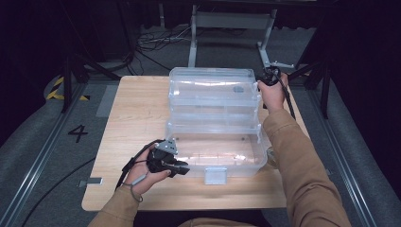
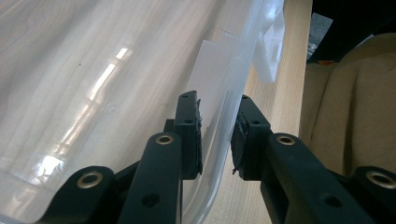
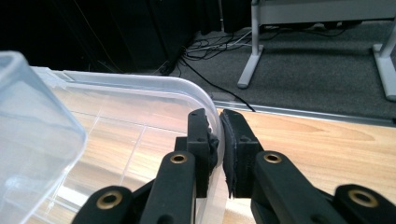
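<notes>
One wooden table [image 1: 132,118] fills the centre of the high view. On it stands one clear plastic tool box [image 1: 215,125], opened out, with its lid part toward the upper middle of the frame and its base tub toward the lower middle. One white latch [image 1: 215,176] sits at the base's near edge.

Two grippers, one per hand. The left gripper [image 2: 217,135], lower left of the high view, straddles the base's near rim [image 2: 229,116]. In the left gripper view the wall runs between the jaws; the pads look to be against it but I cannot tell for sure. Probably bracing the base so it won't slide.

The right gripper [image 3: 219,140], upper right of the high view, is clamped on the lid's curved rim [image 3: 154,86], pads pressing the thin wall. Probably steering the lid while the other hand anchors.
</notes>
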`<state>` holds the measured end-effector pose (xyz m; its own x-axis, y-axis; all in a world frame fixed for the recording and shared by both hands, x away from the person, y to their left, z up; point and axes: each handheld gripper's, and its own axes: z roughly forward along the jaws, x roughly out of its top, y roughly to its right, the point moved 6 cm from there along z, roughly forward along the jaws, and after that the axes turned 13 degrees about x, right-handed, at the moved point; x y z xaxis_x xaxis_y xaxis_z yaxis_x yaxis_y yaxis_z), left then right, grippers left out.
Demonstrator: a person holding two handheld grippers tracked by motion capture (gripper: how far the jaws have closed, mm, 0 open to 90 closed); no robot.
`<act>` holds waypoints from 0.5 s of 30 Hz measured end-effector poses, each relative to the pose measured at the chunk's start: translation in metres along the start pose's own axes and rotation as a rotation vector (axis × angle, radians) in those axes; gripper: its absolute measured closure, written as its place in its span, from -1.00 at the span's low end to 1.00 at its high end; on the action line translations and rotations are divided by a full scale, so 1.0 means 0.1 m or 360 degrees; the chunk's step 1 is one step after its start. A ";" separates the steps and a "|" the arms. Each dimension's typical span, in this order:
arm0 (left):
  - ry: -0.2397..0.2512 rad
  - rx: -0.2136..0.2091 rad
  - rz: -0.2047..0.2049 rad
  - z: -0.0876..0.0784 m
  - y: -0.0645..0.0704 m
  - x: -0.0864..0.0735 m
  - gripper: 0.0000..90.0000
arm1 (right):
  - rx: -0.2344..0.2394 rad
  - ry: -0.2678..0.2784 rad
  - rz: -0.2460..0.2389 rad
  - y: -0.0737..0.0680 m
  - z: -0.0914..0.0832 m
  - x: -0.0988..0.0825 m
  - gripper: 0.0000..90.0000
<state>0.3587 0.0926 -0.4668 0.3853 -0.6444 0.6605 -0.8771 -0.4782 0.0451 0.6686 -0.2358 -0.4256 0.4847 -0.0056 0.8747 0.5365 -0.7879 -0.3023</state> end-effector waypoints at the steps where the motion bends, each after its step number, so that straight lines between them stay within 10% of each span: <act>1: 0.0000 0.0000 0.0000 0.00 0.00 0.00 0.66 | 0.0000 0.0000 0.0000 0.00 0.00 0.00 0.83; 15: 0.0002 -0.0004 -0.0004 0.00 0.00 0.00 0.66 | -0.0004 -0.0044 0.0067 0.06 0.07 -0.07 0.82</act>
<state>0.3586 0.0924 -0.4668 0.3874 -0.6423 0.6613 -0.8767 -0.4786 0.0487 0.6730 -0.2363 -0.4357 0.5255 -0.0219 0.8505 0.5136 -0.7888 -0.3377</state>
